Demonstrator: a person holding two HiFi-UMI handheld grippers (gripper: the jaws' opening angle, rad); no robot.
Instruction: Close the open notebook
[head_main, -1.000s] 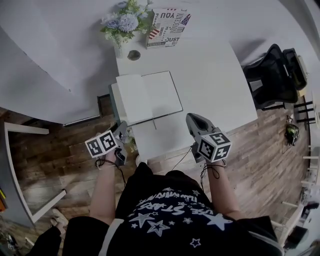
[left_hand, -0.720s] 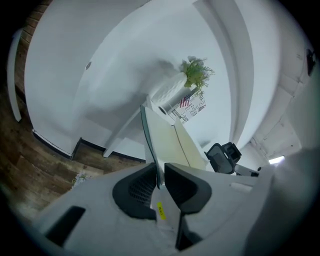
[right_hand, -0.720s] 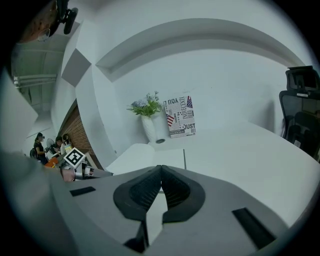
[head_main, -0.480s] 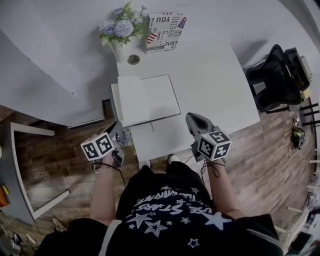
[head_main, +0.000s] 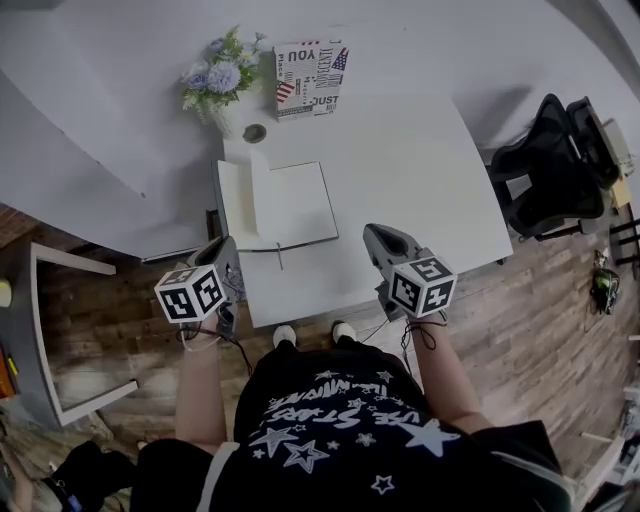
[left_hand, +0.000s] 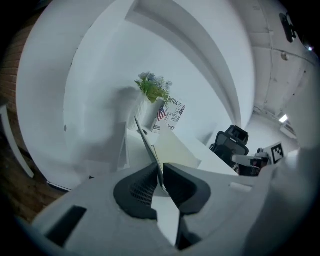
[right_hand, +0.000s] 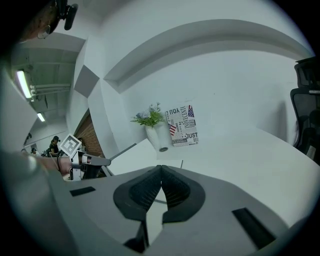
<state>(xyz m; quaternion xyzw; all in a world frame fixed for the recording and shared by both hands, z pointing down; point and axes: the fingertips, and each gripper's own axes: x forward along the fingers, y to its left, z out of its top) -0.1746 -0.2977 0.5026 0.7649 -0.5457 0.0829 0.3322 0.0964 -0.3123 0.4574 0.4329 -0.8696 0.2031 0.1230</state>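
The open notebook (head_main: 295, 205) lies near the left front of the white table (head_main: 410, 170), its pale pages facing up. My left gripper (head_main: 226, 250) is at the notebook's front left corner. Its jaws have just been closing and now pinch the thin left cover (left_hand: 149, 147), which stands tilted up on edge in the left gripper view (left_hand: 159, 169). A cream page (left_hand: 175, 150) shows to the right of that cover. My right gripper (head_main: 373, 236) hovers over the table to the right of the notebook, shut with nothing between its pads (right_hand: 161, 171).
At the table's back left stand a vase of flowers (head_main: 215, 80), a printed card (head_main: 308, 78) and a small round object (head_main: 254, 132). A black office chair (head_main: 545, 160) is at the right. A white frame (head_main: 40, 330) stands on the wooden floor at the left.
My left gripper has closed on the notebook's left cover and risen with it, so that half now tilts up. The right gripper has shifted slightly over the table.
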